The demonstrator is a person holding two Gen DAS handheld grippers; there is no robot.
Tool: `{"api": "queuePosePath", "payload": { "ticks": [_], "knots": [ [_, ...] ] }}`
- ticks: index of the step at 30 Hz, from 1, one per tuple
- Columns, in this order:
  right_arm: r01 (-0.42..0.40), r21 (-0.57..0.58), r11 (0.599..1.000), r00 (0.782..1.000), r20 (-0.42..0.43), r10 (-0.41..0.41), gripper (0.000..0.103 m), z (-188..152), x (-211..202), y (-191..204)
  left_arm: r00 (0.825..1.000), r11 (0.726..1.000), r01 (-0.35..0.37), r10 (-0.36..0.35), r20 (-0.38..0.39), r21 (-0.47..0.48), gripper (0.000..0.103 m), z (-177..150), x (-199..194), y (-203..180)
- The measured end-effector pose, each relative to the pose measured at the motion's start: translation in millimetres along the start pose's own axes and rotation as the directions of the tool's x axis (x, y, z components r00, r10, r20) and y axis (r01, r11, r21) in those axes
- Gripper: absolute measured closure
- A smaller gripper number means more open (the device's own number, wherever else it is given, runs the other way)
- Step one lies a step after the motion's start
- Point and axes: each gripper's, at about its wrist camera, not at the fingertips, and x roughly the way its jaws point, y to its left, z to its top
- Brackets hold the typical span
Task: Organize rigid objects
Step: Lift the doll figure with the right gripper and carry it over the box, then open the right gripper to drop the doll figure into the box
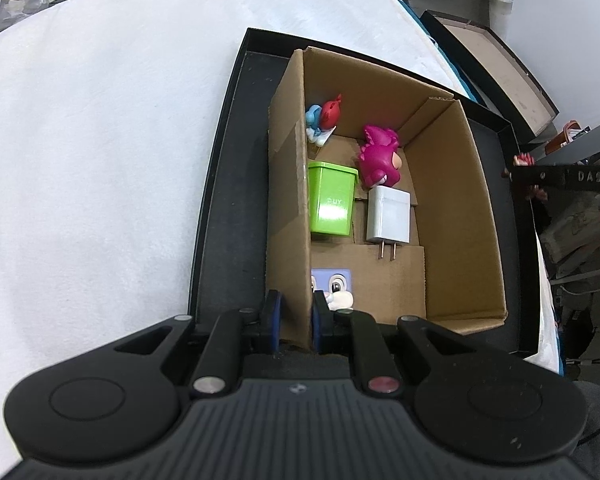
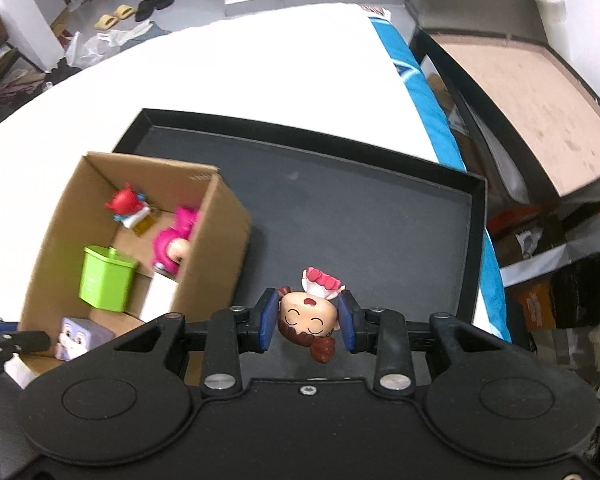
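A cardboard box (image 1: 452,200) stands in a shallow black tray (image 2: 340,216), and the tray lies on a white surface (image 1: 100,140). The box sits toward the tray's left side as the right wrist view shows it, leaving the rest of the tray floor bare.

The left gripper (image 1: 296,316) has its jaws nearly closed on the box's left wall, one blue pad outside the cardboard and one inside, at the near corner.

Inside the box, taken from that gripped wall: a green bin (image 1: 332,200) stands just beside the wall, midway along it. A white charger (image 1: 388,220) lies touching the bin's right side, its prongs pointing toward the near end. A magenta toy (image 1: 380,156) stands at the charger's far end, against it. A red and blue figure (image 1: 324,118) leans in the far corner against the gripped wall. A lilac cube (image 1: 332,278) with cartoon eyes sits at the near end, beside the inner pad.

The right gripper (image 2: 309,322) is outside the box, over the bare tray floor to the box's right. Its jaws are closed on a small doll (image 2: 310,320), the pads pressing both sides of its head; the doll hangs upside down, face toward the camera, its red and white dress pointing away.
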Motion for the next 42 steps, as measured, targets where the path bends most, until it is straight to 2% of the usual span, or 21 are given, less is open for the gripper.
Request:
{"api": "queuePosePath", "payload": {
  "ticks": [14, 30, 32, 34, 42],
  "knots": [
    [-0.032, -0.072, 0.997, 0.997, 0.067, 0.037, 0.071, 25.9, -28.0, 47.3, 1.0, 1.0, 0.013, -0.013, 0.009, 0.007, 0.089, -1.2, -2.9, 2.3],
    [-0.043, -0.128, 0.991, 0.997, 0.058, 0.051, 0.071, 45.8, -12.8, 92.7, 1.0, 1.0, 0.022, -0.022, 0.01, 0.007, 0.089, -1.4, -4.0, 4.1],
    [-0.039, -0.127, 0.991, 0.997, 0.057, 0.047, 0.069, 47.2, -9.4, 95.8, 1.0, 1.0, 0.022, -0.022, 0.01, 0.007, 0.089, -1.4, -4.0, 4.1],
    [-0.023, -0.125, 0.992, 0.998, 0.062, 0.031, 0.058, 47.8, -7.4, 98.0, 1.0, 1.0, 0.024, -0.024, 0.009, 0.007, 0.089, -1.4, -3.8, 4.1],
    [-0.032, -0.115, 0.993, 0.996, 0.074, 0.04, 0.057, 44.2, -15.6, 92.3, 1.0, 1.0, 0.015, -0.015, 0.01, 0.012, 0.089, -0.6, -2.0, 1.8]
  ]
}}
